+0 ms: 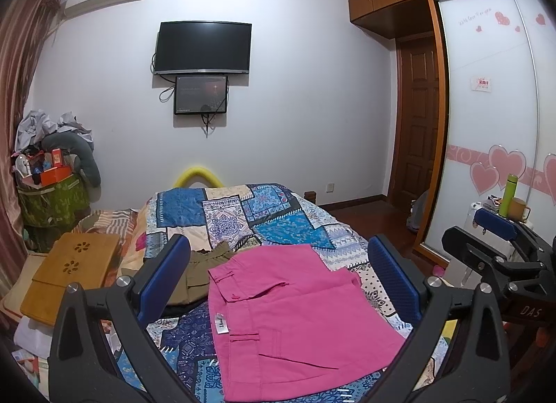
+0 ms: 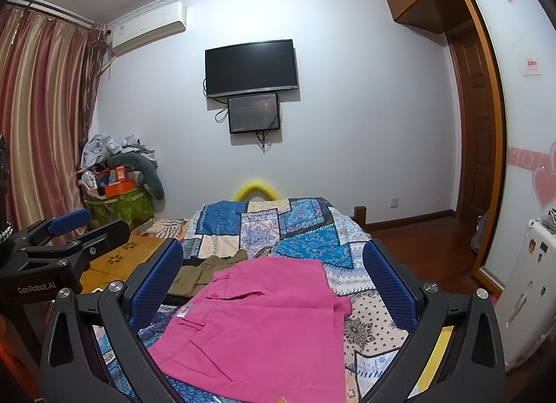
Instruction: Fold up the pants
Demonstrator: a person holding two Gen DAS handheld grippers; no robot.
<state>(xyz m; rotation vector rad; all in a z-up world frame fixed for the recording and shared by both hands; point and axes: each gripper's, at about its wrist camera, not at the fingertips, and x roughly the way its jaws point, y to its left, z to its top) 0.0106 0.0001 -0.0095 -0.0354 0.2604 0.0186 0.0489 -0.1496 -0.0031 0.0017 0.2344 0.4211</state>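
Pink pants (image 1: 292,319) lie folded flat on the patchwork bedspread (image 1: 278,215), waistband to the left with a white label. They also show in the right wrist view (image 2: 257,316). My left gripper (image 1: 278,281) is open and empty, held above the pants with its blue pads on either side. My right gripper (image 2: 274,285) is open and empty too, above the pants. The right gripper appears at the right edge of the left wrist view (image 1: 500,246), and the left gripper at the left edge of the right wrist view (image 2: 69,232).
Olive-brown folded clothing (image 1: 198,271) lies just left of and behind the pink pants. A wooden lap tray (image 1: 73,271) sits at the bed's left. A green bag piled with clutter (image 1: 52,194) stands by the curtain. A wardrobe (image 1: 486,125) and small white appliance (image 2: 524,292) are on the right.
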